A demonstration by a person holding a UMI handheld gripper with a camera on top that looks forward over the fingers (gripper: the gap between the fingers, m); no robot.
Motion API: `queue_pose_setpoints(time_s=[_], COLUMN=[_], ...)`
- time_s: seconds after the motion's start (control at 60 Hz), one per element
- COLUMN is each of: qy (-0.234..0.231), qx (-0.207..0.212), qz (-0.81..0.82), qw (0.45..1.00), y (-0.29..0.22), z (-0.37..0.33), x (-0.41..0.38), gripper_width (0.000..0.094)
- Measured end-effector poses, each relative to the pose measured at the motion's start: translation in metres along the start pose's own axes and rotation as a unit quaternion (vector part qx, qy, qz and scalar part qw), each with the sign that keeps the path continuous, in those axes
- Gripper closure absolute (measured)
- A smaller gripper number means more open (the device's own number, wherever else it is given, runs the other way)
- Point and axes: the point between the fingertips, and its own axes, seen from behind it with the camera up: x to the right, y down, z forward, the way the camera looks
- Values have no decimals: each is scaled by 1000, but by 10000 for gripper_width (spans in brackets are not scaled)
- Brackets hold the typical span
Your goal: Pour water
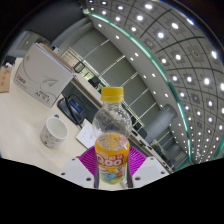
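- The hand-held gripper (110,176) is clamped on the bottle (111,137). One pink pad (92,172) shows beside the label, and the bottle sits tight between the two fingers.
- The view is tipped, so I think the bottle is up off the counter (25,135) and being carried.
- The bottle is clear plastic with a yellow cap (112,94) and a bright label in yellow and pink. I cannot tell how much water is inside.
- The cap looks like it is on. It would have to come off before any water can come out.
- A white cup (54,130) stands on the counter, left of the bottle and a bit beyond it. They do not touch.
- Next, I think the bottle must go over the cup and tip slowly.
- Far beyond the bottle is a white box (42,74).
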Motion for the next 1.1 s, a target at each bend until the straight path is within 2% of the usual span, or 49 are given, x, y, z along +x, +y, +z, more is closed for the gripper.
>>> queue_pose_setpoints(time_s=[0.117,0.25,0.5,0.633,0.833,1.1], qy=[31,64,76,73,56,-52], qx=[14,28,47,70,83,101], qz=[-162,-331,-525,-556,-512,-211], qw=[986,941,846,825,853,971], y=[-10,-13,-5,-10,-15,-31], z=[47,92,132,136,129,101], x=[6,-3,-30,-40,-36,-29], gripper_width=[561,562,559,558,559,558])
